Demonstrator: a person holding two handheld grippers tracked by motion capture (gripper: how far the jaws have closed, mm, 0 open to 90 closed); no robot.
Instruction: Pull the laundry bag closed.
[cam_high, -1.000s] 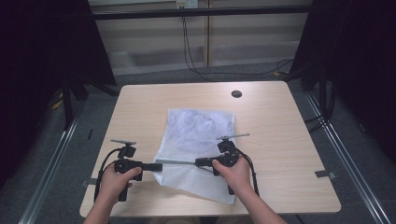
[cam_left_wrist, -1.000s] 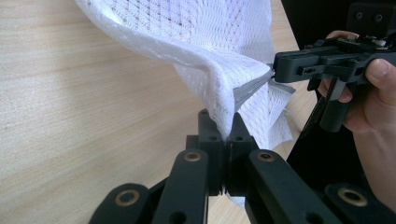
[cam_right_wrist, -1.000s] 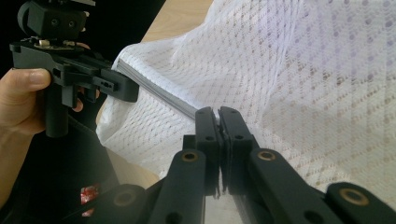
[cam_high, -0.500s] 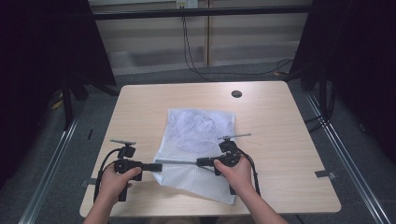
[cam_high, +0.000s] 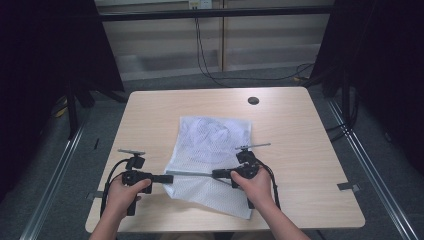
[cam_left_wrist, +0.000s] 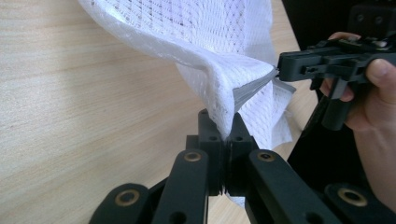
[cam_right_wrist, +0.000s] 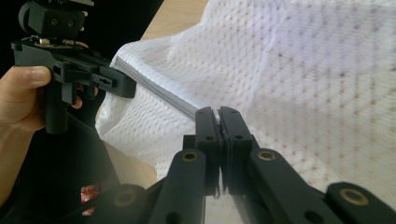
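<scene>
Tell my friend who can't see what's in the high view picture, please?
A person's two hands each hold a black gripper, and the left gripper and right gripper are both shut on a white mesh cloth, pulling its near edge taut between them. The cloth lies on a light wooden table.

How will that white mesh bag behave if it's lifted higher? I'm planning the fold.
Probably floppy: the white mesh bag drapes in soft folds below the edge stretched between the left gripper and right gripper. Likely light, being thin open netting. The grey edge looks firmer, so it may hold a line.
</scene>
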